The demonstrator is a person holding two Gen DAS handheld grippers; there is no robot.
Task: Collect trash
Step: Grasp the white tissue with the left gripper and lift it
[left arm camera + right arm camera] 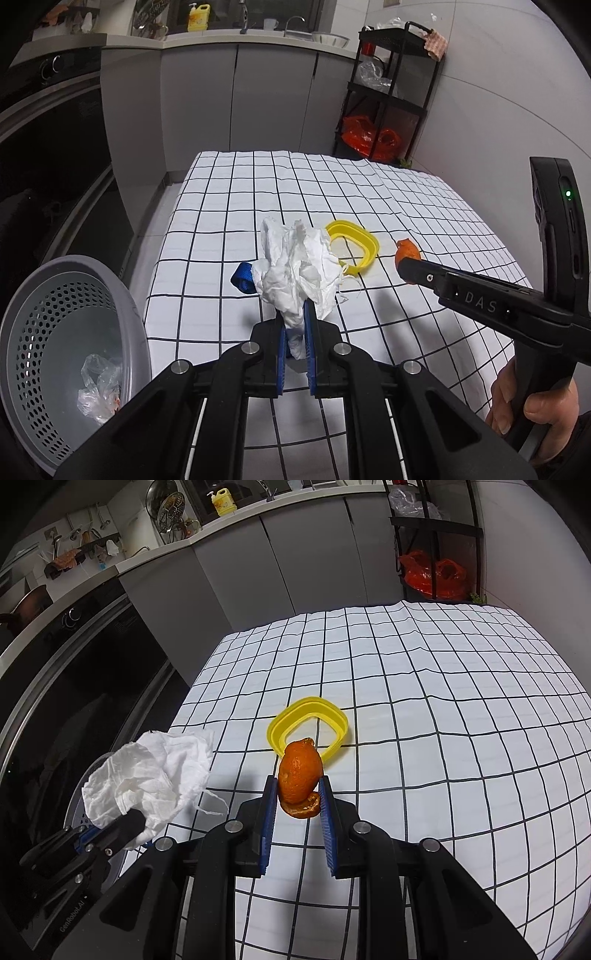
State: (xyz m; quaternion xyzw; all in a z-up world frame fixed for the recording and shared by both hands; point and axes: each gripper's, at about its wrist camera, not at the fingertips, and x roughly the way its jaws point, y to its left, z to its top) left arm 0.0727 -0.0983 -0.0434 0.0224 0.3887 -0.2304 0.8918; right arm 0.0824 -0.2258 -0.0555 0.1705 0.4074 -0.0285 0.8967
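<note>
Trash is up off the counter (406,206) in both grips at once. A crumpled white tissue (299,273) is pinched between the blue pads of the left hand-held gripper (295,332), its loose folds billowing above the fingertips, over the counter's near-left part. From the right wrist view the same tissue (147,771) hangs past the counter's left edge, near the grey bin.

The right hand-held gripper (299,797) is clamped on a curl of orange peel (299,775), held clear of the checked cloth, just in front of a yellow ring (308,723) that lies flat around the middle of the counter. In the left view that peel (406,251) pokes out at the tip of the right tool, whose handle is wrapped by the person's hand (532,398).

A grey perforated bin (40,332) stands off the counter's near-left corner, with a scrap of clear plastic wrap (99,387) lying in its bottom. Something small and blue (242,282) lies on the cloth, partly hidden behind the tissue; I cannot tell what it is.
</note>
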